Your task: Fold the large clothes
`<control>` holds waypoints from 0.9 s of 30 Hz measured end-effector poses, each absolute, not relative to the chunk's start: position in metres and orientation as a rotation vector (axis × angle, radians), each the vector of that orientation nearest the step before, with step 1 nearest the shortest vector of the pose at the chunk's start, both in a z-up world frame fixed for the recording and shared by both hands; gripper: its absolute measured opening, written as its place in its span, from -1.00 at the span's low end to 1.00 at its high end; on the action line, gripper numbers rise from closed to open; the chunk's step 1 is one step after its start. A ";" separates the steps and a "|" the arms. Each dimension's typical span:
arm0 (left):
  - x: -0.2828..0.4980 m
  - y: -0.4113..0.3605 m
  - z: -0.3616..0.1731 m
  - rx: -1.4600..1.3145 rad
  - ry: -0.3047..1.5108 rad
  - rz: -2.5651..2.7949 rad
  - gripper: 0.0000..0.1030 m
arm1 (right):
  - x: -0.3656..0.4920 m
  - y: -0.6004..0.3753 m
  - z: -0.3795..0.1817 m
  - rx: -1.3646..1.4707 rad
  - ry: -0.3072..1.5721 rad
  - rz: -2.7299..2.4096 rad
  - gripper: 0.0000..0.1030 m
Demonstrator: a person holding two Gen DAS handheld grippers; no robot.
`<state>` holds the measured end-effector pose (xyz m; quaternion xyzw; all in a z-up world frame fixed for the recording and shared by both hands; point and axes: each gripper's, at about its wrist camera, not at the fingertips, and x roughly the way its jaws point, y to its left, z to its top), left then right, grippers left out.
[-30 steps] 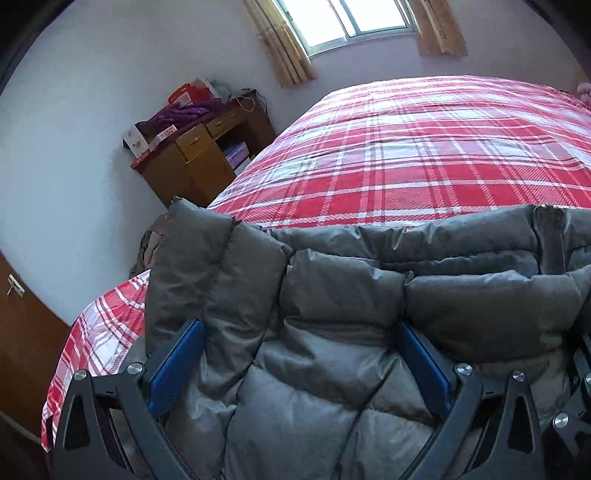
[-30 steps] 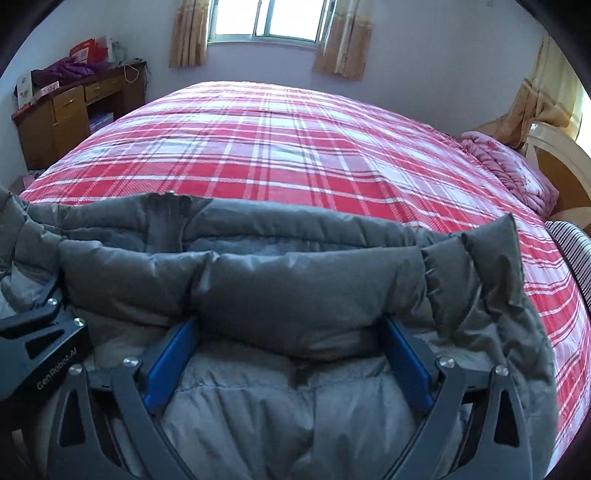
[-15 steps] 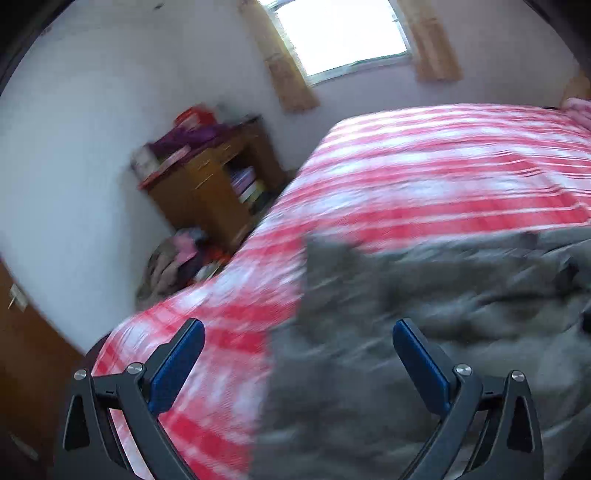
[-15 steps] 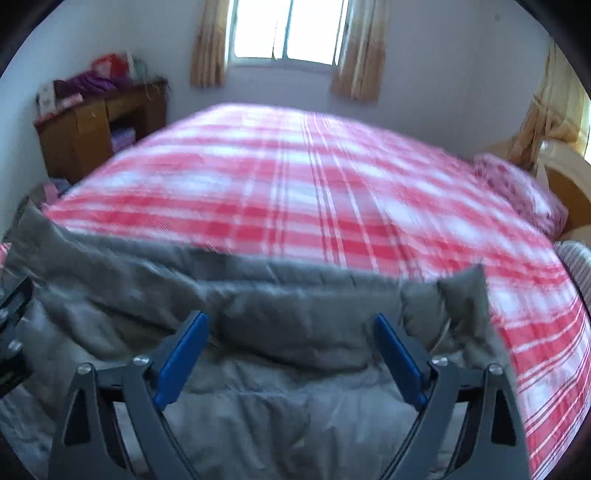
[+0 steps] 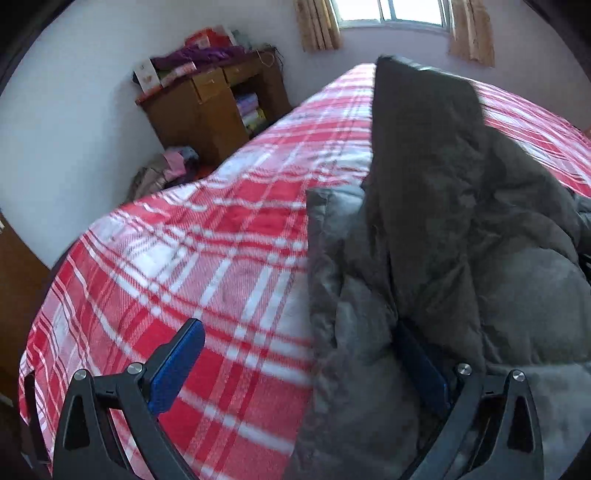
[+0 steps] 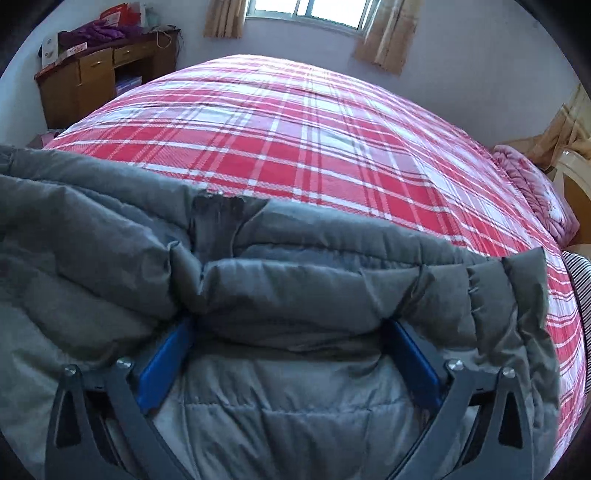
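My left gripper (image 5: 295, 365) stands spread wide; a second ago both its blue pads were buried in the grey puffer jacket (image 5: 443, 240), and now the left pad (image 5: 173, 369) hangs over bare plaid while only the right pad touches the padding. It has swung off to the jacket's left side. Whether a fold of cloth is caught against that right pad I cannot tell, but a dark flap of the jacket now stands up tall beside it, where a second ago the coat lay low and level across the view.

My right gripper (image 6: 291, 365) is also spread, its pads sunk under a thick roll of the jacket (image 6: 295, 295), much as before; it pinches nothing that I can see.

Beyond the tools, the jacket lies bunched along the near edge of the red plaid bed (image 6: 314, 140), the rest of the cover bare up to the window (image 6: 306, 11). A wooden desk (image 5: 210, 107) stands by the wall.

I judge the left side is being turned over toward the middle, so the first fold across the body looks under way, not yet laid flat.
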<state>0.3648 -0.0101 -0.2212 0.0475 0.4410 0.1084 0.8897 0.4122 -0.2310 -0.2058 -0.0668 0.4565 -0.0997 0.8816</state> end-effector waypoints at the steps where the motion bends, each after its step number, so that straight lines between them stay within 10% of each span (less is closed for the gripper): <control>1: 0.359 -0.006 -0.217 0.078 0.925 0.208 0.98 | 0.402 -0.230 -0.198 -0.147 0.942 -0.212 0.91; 23: 0.286 -0.002 -0.231 -0.143 0.908 0.025 0.68 | 0.216 -0.185 -0.206 -0.198 0.856 -0.148 0.99; 27: 0.285 -0.003 -0.228 -0.165 0.906 -0.037 0.34 | 0.216 -0.183 -0.210 -0.193 0.823 -0.170 0.99</control>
